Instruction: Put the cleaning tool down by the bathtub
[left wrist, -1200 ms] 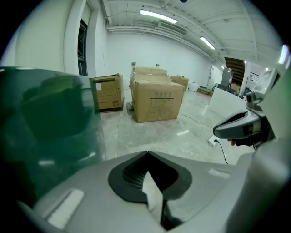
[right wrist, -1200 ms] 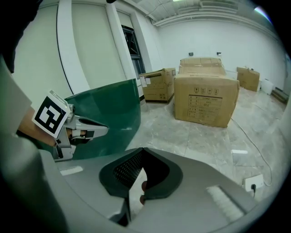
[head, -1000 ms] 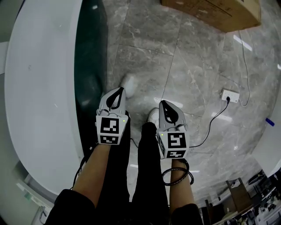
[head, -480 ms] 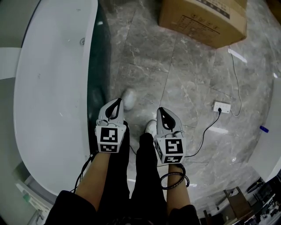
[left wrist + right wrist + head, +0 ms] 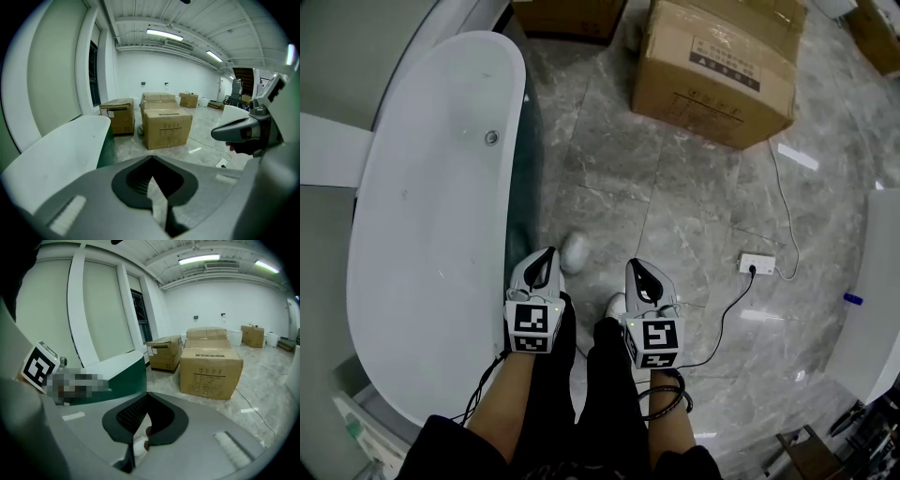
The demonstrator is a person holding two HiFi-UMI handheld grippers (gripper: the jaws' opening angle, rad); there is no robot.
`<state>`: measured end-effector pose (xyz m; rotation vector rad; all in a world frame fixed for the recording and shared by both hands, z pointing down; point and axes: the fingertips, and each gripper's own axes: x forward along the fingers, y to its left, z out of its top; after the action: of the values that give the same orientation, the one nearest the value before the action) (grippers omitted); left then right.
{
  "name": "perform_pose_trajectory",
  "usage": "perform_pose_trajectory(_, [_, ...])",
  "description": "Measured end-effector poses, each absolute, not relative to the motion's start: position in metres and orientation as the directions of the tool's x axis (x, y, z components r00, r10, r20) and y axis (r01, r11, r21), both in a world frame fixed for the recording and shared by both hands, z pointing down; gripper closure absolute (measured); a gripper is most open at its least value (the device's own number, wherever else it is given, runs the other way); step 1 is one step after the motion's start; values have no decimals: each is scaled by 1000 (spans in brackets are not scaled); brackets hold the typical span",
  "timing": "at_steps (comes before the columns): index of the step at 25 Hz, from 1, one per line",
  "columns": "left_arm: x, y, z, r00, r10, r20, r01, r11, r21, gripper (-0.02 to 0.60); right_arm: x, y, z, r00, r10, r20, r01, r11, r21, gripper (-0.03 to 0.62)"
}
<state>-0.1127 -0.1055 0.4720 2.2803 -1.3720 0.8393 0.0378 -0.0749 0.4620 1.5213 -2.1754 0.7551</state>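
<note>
Left tongs (image 5: 547, 258) and right tongs (image 5: 636, 269) are each pressed together on nothing, held low over the floor (image 5: 694, 187) along the bathtub (image 5: 431, 234) side. No cleaning tool shows in any view. Tripping looks likeliest: a power strip (image 5: 757, 265) and its cable (image 5: 724, 319) lie just right of the feet. Open floor runs ahead to the cardboard box (image 5: 712, 75).

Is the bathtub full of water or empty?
Empty: the bathtub's bare white floor and round drain show plainly, with no water.
</note>
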Motion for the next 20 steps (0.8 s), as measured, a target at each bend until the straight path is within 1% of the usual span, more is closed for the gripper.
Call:
perform_pose_trajectory(9, [-109, -92, 417, 355, -701, 619, -892, -452, -1, 581, 41, -83, 393, -354, -777, 520, -935, 290, -202, 571])
perform_pose_trajectory(20, [-110, -89, 343, 357, -762, 540, -904, -427, -5, 581, 46, -73, 333, -345, -813, 470, -938, 287, -194, 571])
